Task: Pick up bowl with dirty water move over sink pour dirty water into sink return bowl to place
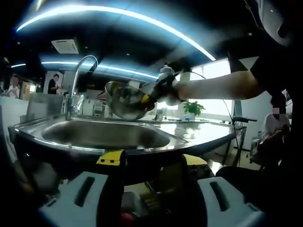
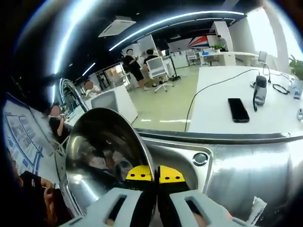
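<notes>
My biggest worry was the grip itself: my right gripper had its jaws pinched nearly together on the thin rim of the steel bowl, and a smooth, wet rim held at one edge could have twisted or slipped out as the bowl's weight shifted, dropping it into the sink. I judged a second risk in the tilt: with the bowl tipped so steeply on its side, any dirty water left could have run out fast and splashed over the sink's rim onto the bench, where a black phone and a cable lay in the upper right of the right gripper view. I could not tell from either view how much water was in the bowl. In the left gripper view the bowl sat at centre frame, held in the air above the sink basin, just right of the curved faucet, close enough that a swing could have knocked it. The right gripper reached in from the right of that frame on an outstretched, roughly level forearm. My left gripper waited low in front of the bench edge, jaws spread wide, gripping nothing.
</notes>
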